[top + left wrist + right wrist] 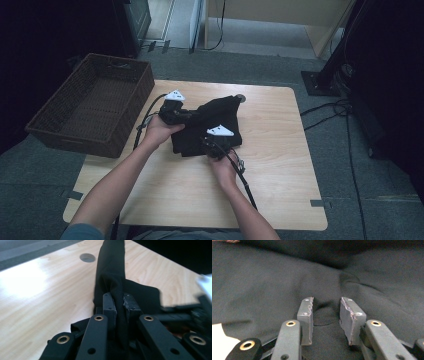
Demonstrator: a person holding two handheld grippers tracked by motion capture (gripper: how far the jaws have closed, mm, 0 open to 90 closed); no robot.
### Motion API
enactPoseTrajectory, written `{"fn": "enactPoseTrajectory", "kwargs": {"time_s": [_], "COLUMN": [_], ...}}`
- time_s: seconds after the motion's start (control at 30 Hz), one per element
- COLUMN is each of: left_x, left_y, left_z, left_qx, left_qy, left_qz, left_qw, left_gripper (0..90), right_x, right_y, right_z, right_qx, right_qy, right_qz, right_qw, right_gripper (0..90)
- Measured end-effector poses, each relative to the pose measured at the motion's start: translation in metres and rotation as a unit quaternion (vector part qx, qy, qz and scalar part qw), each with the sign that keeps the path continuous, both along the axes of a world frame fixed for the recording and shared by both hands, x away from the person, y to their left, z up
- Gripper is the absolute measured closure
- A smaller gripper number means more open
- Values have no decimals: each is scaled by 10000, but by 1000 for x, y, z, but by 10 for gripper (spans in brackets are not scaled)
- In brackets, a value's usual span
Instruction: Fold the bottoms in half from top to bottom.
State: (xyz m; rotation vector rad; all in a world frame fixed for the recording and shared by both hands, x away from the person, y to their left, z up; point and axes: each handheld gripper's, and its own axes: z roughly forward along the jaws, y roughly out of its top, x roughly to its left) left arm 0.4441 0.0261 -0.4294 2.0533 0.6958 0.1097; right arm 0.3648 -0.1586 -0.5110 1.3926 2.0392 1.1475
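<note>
A black cloth [220, 117] lies crumpled on the wooden table [280, 150]. My left gripper [192, 116] is at the cloth's left edge. In the left gripper view it [119, 302] is shut on a raised fold of the cloth [111, 265], which stretches away from the jaws in a taut ridge. My right gripper [212, 145] is at the cloth's near edge. In the right gripper view its [326, 315] jaws stand apart just over the cloth [262, 285], with a small pucker of fabric in the gap and the pads not pressing on it.
A brown wicker basket [90, 105] stands off the table's left side. A round cable hole [240, 98] is in the tabletop just behind the cloth. Cables trail from both grippers toward the near edge. Dark stands and cables sit on the floor at right.
</note>
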Motion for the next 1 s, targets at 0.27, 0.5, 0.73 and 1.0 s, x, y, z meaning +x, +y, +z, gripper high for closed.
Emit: {"fn": "enactPoseTrajectory", "kwargs": {"time_s": [0.27,0.5,0.73,1.0], "left_x": [-22,-29,-34,-35], "left_y": [8,5,0,-1], "left_z": [-27,-50,-53,-51], "left_qx": [32,107,379,422], "left_qy": [262,476,247,252], "left_qz": [58,301,329,332], "left_qw": [9996,9984,9984,9982], "left_gripper": [828,823,819,804], "right_x": [17,15,-7,-7], "right_y": [1,-9,-33,-41], "right_z": [-3,1,21,66], "right_qx": [143,299,365,483], "right_qy": [-91,53,189,-139], "right_qz": [-114,62,282,306], "right_qw": [9998,9995,9988,9983], "right_gripper": [630,587,592,652]}}
